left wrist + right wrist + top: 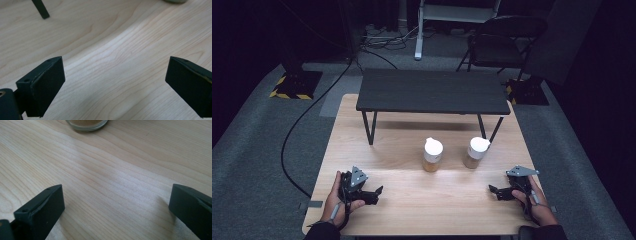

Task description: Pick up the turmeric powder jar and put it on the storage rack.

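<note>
A light wooden table (412, 205) takes up the middle of the high view, standing on grey carpet. On its far half stands a low black shelf (433, 91) on thin black legs, one of which (40, 8) shows at the top of the left gripper view. In front of the shelf, near the middle of the table, two jars with white lids stand upright and a little apart: the left jar (432, 155) and the right jar (475, 152), both holding a brownish-yellow filling. The base of a jar (86, 124) appears at the top edge of the right gripper view, with bare wood between it and the jaws. The left gripper (373, 192) rests on the table near its front left corner, held in the person's left hand (337, 200), and points toward the table's middle; its jaws stand wide apart with nothing between them. The right gripper (495, 190) lies near the front right corner in the right hand (539, 205), pointing inward, its jaws likewise spread wide and empty. Both grippers are well apart from the jars.
</note>
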